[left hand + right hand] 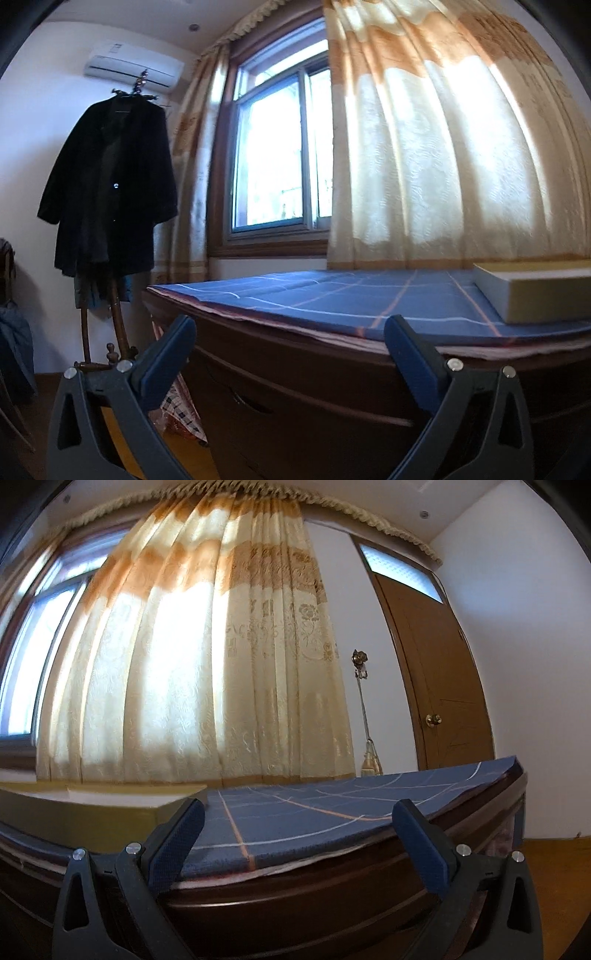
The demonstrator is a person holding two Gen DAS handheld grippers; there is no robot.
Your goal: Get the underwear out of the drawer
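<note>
1. The drawer [258, 402] shows in the left wrist view as a dark wooden front in the lower middle of the frame, below the blue checked cloth [369, 299]. A curved cut-out pull [253, 404] is recessed in it. The front looks closed, and no underwear is visible anywhere.
2. The left gripper [290, 328] stands released, its jaws spread wide with nothing between them. The pull lies below and slightly left of its midpoint, so by my reading this hand is the nearer one and must dip to reach it.
3. The right gripper [299, 812] is likewise spread and empty, facing the rim of the cabinet top [295, 890]; no pull appears in its view.
4. A pale flat box [535, 291] rests on the cloth at right.
5. The drawer's lower edge is cut off, and its outline is hard to make out in the shadow.
</note>
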